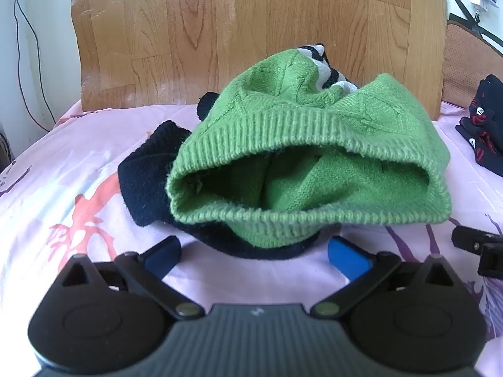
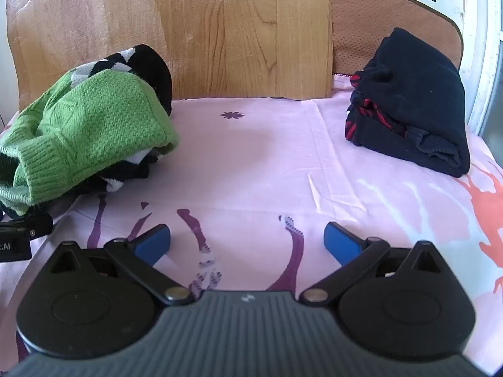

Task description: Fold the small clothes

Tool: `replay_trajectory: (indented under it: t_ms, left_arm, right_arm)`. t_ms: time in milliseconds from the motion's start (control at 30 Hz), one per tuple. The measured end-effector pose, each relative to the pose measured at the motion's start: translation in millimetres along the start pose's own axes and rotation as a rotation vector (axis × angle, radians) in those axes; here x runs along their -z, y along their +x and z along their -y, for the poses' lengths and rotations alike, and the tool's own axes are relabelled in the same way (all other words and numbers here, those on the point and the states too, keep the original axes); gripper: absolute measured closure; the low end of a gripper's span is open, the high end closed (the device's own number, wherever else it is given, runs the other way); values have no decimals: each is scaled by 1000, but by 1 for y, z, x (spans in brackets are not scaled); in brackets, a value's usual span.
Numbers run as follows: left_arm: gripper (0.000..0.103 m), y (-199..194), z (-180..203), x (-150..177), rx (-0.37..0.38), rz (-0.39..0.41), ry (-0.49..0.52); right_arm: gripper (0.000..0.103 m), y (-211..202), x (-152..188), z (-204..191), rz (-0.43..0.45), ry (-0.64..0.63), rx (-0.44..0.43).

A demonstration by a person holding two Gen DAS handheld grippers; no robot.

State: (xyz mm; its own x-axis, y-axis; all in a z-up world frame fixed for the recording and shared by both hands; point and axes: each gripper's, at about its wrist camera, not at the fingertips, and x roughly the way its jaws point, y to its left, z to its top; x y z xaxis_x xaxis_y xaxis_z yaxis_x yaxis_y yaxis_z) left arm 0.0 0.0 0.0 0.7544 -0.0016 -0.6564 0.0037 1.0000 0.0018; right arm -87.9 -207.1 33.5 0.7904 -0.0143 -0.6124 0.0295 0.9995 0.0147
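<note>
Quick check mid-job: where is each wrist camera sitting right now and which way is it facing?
Left wrist: on the left gripper, angled down over the bed sheet, facing the crumpled green sweater just ahead of its open blue fingers.
Right wrist: on the right gripper, angled down at bare sheet, green sweater far left, folded navy garment far right; its open fingers show.
Shared: the sweater, navy garment, sheet, wooden headboard; each glimpses the other gripper at its edge.
</note>
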Motion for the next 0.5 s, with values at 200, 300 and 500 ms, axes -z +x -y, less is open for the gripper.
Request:
replay_trajectory:
  t_ms: [200,300,500]
  left_arm:
    - [0,-1,-3,-2,3,-16,9]
    - [0,-3,-5,-2,5,-15,21]
    - [0,-8,-6,2,-1,-6,18]
  right_arm:
    - [0,0,0,1,0,-2,-7]
    - [0,1,0,0,-3,-5,-15]
    - [0,-1,3,-5,2,-10,-13]
